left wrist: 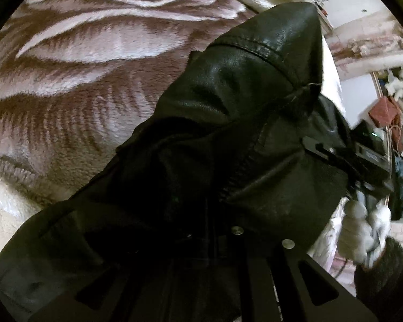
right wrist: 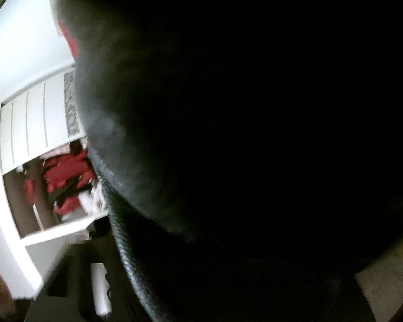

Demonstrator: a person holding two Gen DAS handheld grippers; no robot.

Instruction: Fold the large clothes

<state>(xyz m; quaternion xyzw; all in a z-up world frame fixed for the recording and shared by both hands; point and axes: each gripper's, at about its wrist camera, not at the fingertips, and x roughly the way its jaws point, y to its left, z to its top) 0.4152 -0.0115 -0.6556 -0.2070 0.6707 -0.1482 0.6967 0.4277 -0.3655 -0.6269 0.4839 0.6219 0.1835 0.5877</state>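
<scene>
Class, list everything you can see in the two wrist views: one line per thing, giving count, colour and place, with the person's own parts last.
Leather jacket: one, black, bunched over the blanket, filling most of both views.
Plush blanket: one, brown and cream rose pattern, under the jacket.
Cupboard: one, white, left of the right wrist view, open, with red clothes inside.
Left tongs: black, shut, tips buried in the jacket.
Right tongs: black, right edge of the left wrist view, tips hidden by the jacket.
Gloved hand: one, white glove, dark sleeve, gripping the right tongs' handle.

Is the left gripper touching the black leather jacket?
Touching: the left wrist view shows the jacket bunched over the left gripper, hiding its fingertips.
</scene>
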